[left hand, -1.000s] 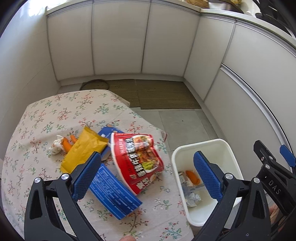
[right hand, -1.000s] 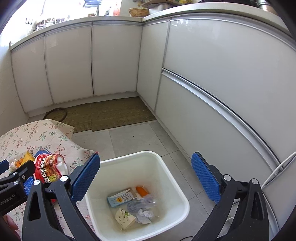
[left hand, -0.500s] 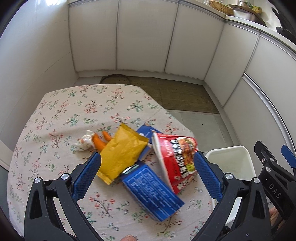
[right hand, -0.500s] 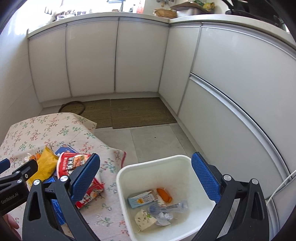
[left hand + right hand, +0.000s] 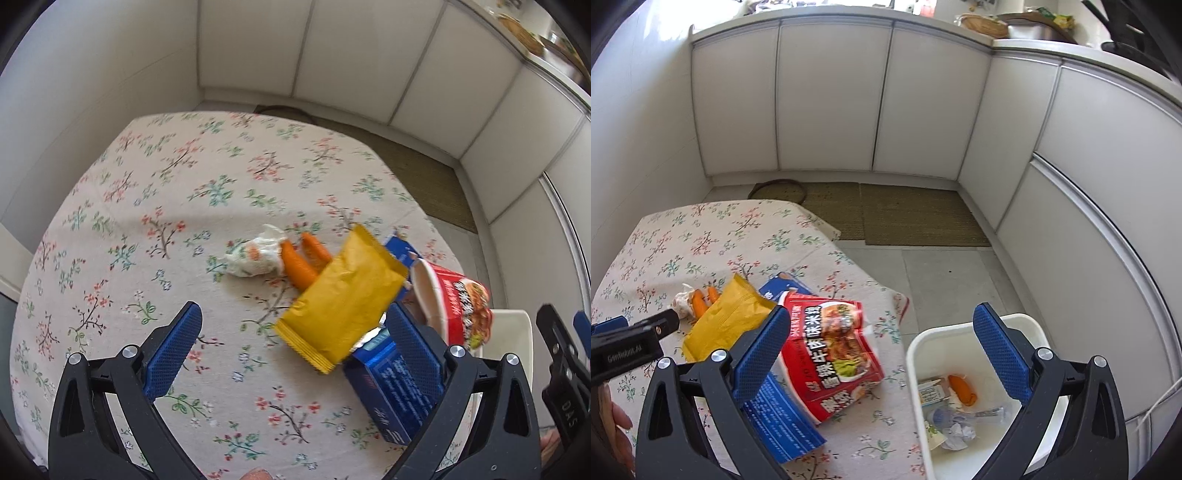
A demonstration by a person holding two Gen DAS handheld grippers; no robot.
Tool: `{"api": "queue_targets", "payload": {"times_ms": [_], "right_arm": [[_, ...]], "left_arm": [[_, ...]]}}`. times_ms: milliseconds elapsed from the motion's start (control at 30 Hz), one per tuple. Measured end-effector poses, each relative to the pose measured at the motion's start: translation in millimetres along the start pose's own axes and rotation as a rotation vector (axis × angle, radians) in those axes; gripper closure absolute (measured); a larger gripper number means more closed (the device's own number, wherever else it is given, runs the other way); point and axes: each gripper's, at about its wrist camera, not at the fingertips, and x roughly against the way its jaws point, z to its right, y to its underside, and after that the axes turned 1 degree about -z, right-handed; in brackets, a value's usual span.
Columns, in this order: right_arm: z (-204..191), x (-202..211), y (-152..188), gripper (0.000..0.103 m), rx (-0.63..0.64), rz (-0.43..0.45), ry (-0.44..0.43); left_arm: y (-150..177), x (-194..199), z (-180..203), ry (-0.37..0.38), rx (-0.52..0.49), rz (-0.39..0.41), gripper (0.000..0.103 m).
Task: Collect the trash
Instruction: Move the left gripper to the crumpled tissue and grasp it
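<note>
On the floral tablecloth [image 5: 177,192] lie a yellow snack bag [image 5: 341,295], two orange carrot pieces [image 5: 297,264], a crumpled white wrapper [image 5: 255,254], a blue box [image 5: 391,384] and a red noodle cup [image 5: 458,306] on its side. My left gripper [image 5: 291,350] is open and empty above the table, with the yellow bag between its fingers. My right gripper [image 5: 879,354] is open and empty, over the red cup [image 5: 834,347] and the white bin [image 5: 964,398]. The bin holds several trash pieces.
White cabinets [image 5: 827,99] line the back and right. A woven mat [image 5: 905,214] lies on the grey tile floor. The bin stands on the floor at the table's right edge [image 5: 897,306]. The left gripper's side shows in the right wrist view [image 5: 628,343].
Both grippers have swung left, away from the bin and over the table. The trash pile now sits further right in the left wrist view. Both stay open.
</note>
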Motion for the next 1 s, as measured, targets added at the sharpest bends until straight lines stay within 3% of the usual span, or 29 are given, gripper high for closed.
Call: {"api": "queue_targets", "payload": {"times_ms": [400, 533, 733, 900, 933, 1000], "right_arm": [[-47.4, -14.5, -1.2, 0.007, 0.084, -0.037, -0.071], [-57.8, -19.1, 0.2, 0.007, 0.113, -0.052, -0.085], [-64.9, -26.0, 3.1, 0.007, 0.136, -0.076, -0.099], [-63.3, -30.1, 4.6, 0.007, 0.123, -0.101, -0.122], [-62.8, -31.0, 5.1, 0.007, 0.12, -0.107, -0.126], [-62.7, -32.9, 6.1, 0.007, 0.114, -0.118, -0.134]], "left_arm": [[-28.0, -42.1, -66.6, 0.085, 0.212, -0.104, 0.007], [-36.6, -56.7, -75.8, 0.079, 0.254, -0.107, 0.013], [-43.3, -80.8, -68.9, 0.111, 0.243, -0.13, 0.029], [-46.8, -90.0, -52.1, 0.102, 0.142, -0.112, 0.03], [-47.2, -92.5, -49.4, 0.091, 0.122, -0.107, 0.033], [-46.3, -93.4, -44.5, 0.085, 0.084, -0.099, 0.048]]}}
